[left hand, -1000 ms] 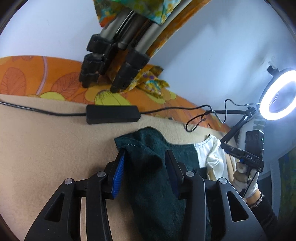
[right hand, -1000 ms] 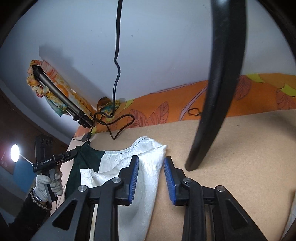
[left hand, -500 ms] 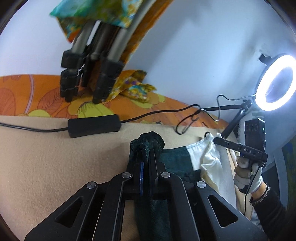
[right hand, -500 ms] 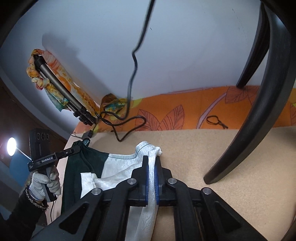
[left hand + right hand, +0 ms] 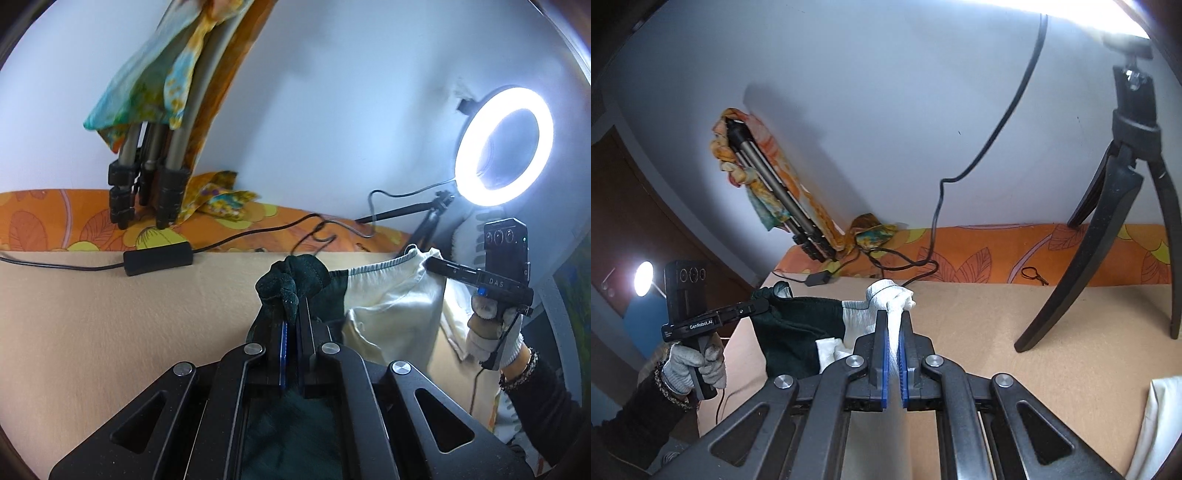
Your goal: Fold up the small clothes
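A small garment, half dark green (image 5: 295, 280) and half cream white (image 5: 391, 295), hangs stretched between my two grippers above the beige blanket (image 5: 110, 314). My left gripper (image 5: 291, 314) is shut on a bunched dark green corner. In the right wrist view my right gripper (image 5: 894, 317) is shut on a bunched white corner (image 5: 890, 293), and the green part (image 5: 798, 325) sags to the left of it. Each view shows the other gripper held by a gloved hand (image 5: 690, 365), at the far side of the cloth.
A folded tripod (image 5: 147, 177) wrapped in patterned cloth leans on the wall at the back. A black cable with an inline box (image 5: 159, 258) crosses the orange flowered sheet (image 5: 55, 218). A lit ring light (image 5: 504, 144) and its black stand (image 5: 1115, 206) are at the right.
Both grippers closed from open onto the garment's corners, then lifted them off the blanket. The cloth now hangs taut between them instead of lying flat.
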Tool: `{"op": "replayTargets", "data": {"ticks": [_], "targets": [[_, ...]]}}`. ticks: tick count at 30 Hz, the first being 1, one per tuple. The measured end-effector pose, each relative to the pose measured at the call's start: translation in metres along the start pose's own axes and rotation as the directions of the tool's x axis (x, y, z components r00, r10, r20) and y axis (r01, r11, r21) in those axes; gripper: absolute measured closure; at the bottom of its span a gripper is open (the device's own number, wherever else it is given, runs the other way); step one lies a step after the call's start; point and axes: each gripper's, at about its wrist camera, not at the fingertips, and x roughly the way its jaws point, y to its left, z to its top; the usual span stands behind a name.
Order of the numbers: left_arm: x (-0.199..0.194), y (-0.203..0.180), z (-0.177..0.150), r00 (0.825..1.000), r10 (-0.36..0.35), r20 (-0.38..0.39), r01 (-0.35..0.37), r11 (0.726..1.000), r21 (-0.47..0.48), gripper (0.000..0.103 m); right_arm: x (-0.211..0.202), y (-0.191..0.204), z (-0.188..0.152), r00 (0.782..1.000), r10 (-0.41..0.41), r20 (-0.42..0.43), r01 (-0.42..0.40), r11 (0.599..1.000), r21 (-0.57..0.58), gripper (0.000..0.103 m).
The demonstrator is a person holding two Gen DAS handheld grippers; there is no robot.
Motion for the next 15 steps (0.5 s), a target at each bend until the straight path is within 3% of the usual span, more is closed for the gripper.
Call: {"op": "replayTargets", "data": {"ticks": [10, 15], "targets": [[-0.052, -0.045, -0.027, 0.997, -0.060, 0.043, 0.059, 0.998, 0.023, 0.101, -0.058, 0.057, -0.033, 0.999, 0.035, 0.016, -0.034, 0.996, -0.086, 0.101], [-0.088, -0.068, -0.060, 0.997, -0.069, 0.045, 0.067, 0.997, 0.046, 0.101, -0.093, 0.089, -0.062, 0.998, 0.049, 0.025, -0.045, 0.991, -0.124, 0.101]]}}
